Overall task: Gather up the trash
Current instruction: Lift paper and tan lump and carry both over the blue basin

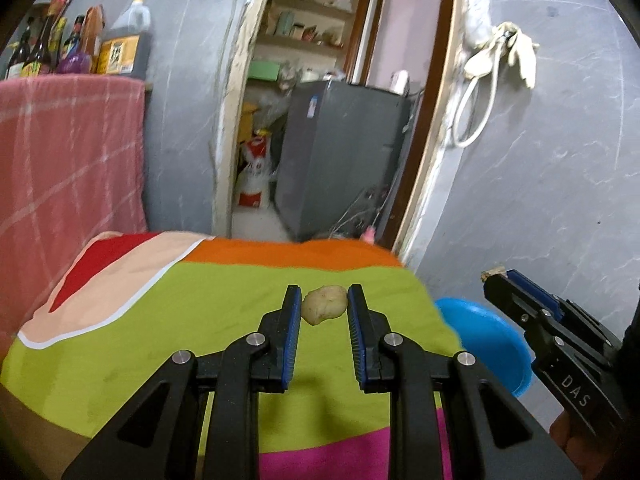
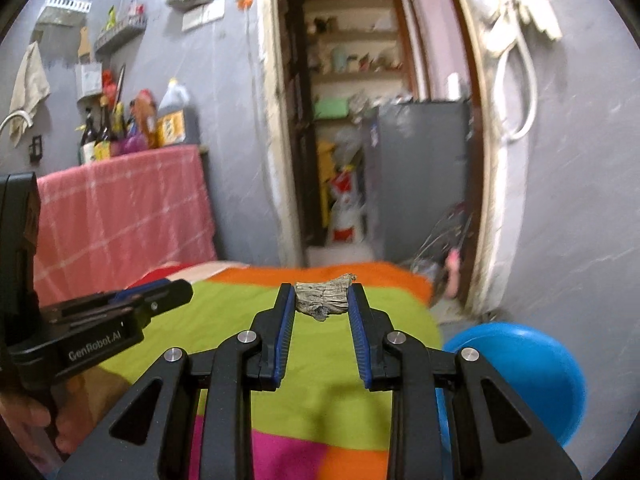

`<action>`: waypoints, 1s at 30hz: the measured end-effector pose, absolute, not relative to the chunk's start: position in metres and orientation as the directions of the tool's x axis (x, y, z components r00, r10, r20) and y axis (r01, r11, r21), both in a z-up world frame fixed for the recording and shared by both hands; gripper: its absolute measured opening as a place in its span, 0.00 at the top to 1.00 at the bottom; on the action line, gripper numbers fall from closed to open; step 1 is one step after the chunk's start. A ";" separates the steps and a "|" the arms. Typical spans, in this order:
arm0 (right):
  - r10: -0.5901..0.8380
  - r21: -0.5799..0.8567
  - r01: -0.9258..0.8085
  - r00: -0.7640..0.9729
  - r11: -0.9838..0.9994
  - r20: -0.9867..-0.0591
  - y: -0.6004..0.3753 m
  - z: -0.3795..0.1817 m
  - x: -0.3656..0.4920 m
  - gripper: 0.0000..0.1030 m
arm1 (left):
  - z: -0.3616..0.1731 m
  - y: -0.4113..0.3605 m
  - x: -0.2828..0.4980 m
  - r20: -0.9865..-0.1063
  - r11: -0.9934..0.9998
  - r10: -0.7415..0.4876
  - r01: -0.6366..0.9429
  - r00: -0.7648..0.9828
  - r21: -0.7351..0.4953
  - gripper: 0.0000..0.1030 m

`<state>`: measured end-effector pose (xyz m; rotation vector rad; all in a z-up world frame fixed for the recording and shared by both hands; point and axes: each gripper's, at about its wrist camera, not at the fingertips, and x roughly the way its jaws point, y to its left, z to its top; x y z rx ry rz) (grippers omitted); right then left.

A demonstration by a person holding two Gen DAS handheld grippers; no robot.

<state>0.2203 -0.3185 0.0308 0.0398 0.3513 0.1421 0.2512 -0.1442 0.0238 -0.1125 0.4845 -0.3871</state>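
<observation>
While both units are raised above the bed (image 1: 224, 292), each carries one piece of trash. The left hand-held gripper (image 1: 324, 300) has its jaws drawn in to a narrow gap, clamped on a pale, rounded crumpled lump (image 1: 325, 304) held at the fingertips; both blue pads touch its sides. The right hand-held gripper (image 2: 322, 298) is likewise nearly closed, its pads pressing on a grey-brown, ridged scrap (image 2: 322, 298) that sits between the tips and projects slightly past them.

Both items are off the bed cover, suspended over its lime-green panel, short of the orange band along the far edge. In the left view the right unit (image 1: 494, 278) appears beyond the bed's right edge, with a corner of its scrap showing at the tip. A blue basin (image 2: 532, 368) stands on the floor just beside the bed's right edge, below and near the right unit. A person's hand (image 2: 28, 420) grips the left unit's handle.
</observation>
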 end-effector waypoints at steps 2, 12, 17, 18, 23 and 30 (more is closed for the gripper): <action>0.109 0.056 -0.096 0.946 0.994 -0.306 -0.328 0.036 0.214 0.76 | 0.027 -0.153 0.249 -0.406 0.917 -0.398 0.347 0.823 -0.195 0.81; -0.062 0.013 0.065 0.979 0.998 -0.194 -0.380 0.048 0.187 0.76 | 0.043 -0.209 0.239 -0.303 0.888 -0.457 0.409 0.836 -0.210 0.81; -0.127 -0.005 0.128 0.977 0.992 -0.169 -0.407 0.045 0.181 0.76 | 0.044 -0.240 0.238 -0.282 0.875 -0.481 0.436 0.830 -0.211 0.81; -0.136 -0.007 0.137 0.976 0.991 -0.168 -0.412 0.043 0.180 0.76 | 0.043 -0.245 0.239 -0.283 0.873 -0.486 0.440 0.827 -0.211 0.81; -0.177 0.002 0.180 0.969 0.984 -0.171 -0.437 0.033 0.179 0.76 | 0.037 -0.271 0.242 -0.292 0.860 -0.510 0.469 0.809 -0.201 0.81; -0.217 0.037 0.228 0.957 0.973 -0.192 -0.465 0.014 0.178 0.76 | 0.026 -0.306 0.254 -0.328 0.844 -0.536 0.503 0.778 -0.188 0.81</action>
